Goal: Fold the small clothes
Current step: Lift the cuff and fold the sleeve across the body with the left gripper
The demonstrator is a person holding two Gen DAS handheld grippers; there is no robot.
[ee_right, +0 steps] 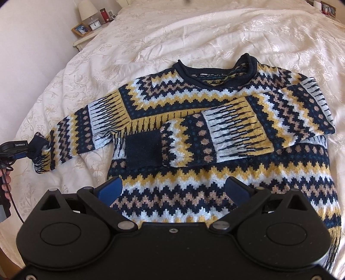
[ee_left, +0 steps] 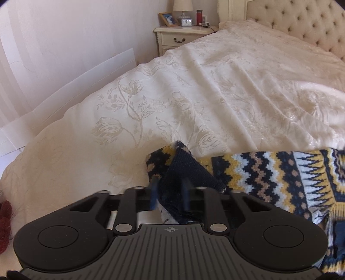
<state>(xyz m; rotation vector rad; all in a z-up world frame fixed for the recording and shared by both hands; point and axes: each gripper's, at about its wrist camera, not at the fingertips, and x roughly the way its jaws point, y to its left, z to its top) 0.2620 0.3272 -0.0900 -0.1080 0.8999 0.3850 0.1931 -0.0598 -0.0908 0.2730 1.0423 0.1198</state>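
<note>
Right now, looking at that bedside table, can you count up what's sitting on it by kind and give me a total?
Cream-shaded table lamp: 1
Wooden-framed photo: 1
Small white alarm clock: 1
Red cylindrical flask: 1
Small gadget with a cable, too small to identify: 1
Total: 5, all on the cream bedside table.

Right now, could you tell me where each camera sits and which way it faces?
Left wrist: on the left gripper, low over the bed, facing the nightstand; its fingers pinch the sweater cuff.
Right wrist: on the right gripper, above the sweater's hem, facing the collar; its open fingers show, and the left gripper with a hand at the left edge.
Shared: sweater, bed, nightstand, left gripper.
</note>
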